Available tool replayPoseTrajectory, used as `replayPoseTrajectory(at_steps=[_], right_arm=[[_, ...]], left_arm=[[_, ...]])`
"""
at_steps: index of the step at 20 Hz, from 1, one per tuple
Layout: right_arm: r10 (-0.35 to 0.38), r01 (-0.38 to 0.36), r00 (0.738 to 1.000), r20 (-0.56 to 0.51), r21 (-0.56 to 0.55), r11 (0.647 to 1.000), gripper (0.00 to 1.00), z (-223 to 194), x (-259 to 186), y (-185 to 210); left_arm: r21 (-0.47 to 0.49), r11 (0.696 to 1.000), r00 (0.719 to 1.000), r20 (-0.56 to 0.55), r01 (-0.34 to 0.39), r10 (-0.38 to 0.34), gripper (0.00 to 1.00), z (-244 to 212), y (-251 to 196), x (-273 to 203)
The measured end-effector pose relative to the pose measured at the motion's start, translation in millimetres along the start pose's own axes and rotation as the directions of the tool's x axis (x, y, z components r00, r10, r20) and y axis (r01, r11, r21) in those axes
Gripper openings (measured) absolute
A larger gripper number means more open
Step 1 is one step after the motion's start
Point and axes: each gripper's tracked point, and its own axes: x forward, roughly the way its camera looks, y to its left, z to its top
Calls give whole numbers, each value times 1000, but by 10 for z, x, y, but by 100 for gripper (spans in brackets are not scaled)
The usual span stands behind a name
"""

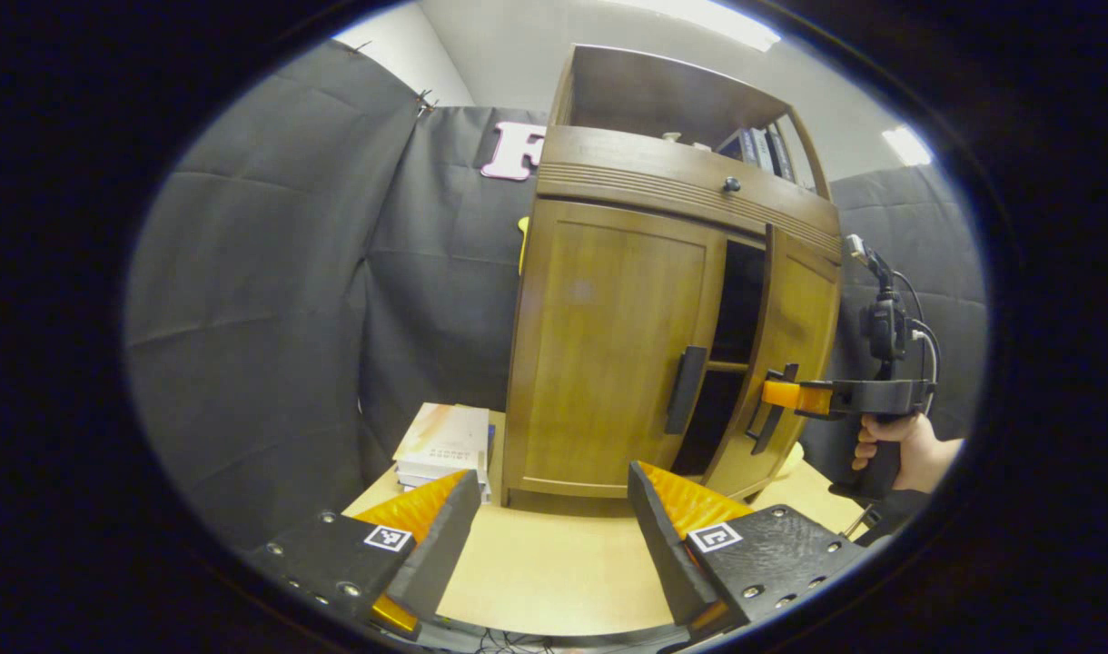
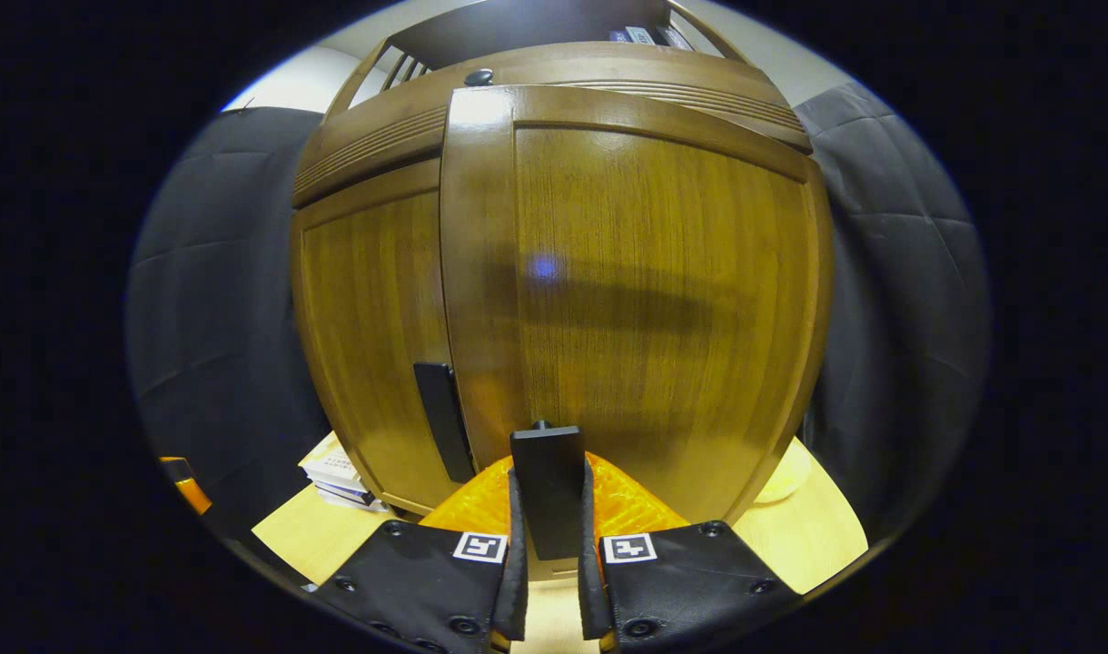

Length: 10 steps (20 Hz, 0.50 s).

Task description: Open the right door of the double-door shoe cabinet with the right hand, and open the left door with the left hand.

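Up close in the left gripper view, left gripper [image 1: 554, 509] spread wide, holding nothing, hanging over the bare table [image 1: 554, 581] so as to be ready for a handle. Just past it, on the table, the shoe cabinet [image 1: 645, 318], with a small stack of books [image 1: 445, 445] beside its left foot. Left door [image 1: 608, 345] flat and shut, its dark left handle [image 1: 686, 391] not touched yet. Right door [image 1: 790, 363] swung out a little, with a dark gap beside it, because of a pull from the right gripper [image 1: 781, 392], held by a hand [image 1: 908, 450] off to the side. In the right gripper view, right gripper [image 2: 549, 500] squeezed narrow on the right handle [image 2: 547, 486], one finger on each side, for a firm grip. Farther back, black cloth wall [image 1: 272, 291] all round. Probably halfway: right door opening, left door next.
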Motion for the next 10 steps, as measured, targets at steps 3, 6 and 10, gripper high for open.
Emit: replayPoseTrajectory(at_steps=[3,6,10], right_arm=[[7,-7,1000,3,0,1000,24,-42,-139,-56],[12,-12,1000,0,-1,1000,25,-73,-264,-106],[16,-16,1000,-2,0,1000,24,-98,-428,-182]], left_arm=[[13,1000,1000,-2,13,-13,92,5,-39,-3],[23,1000,1000,5,22,-22,92,12,-66,-26],[49,998,999,9,35,-35,92,27,-87,-31]])
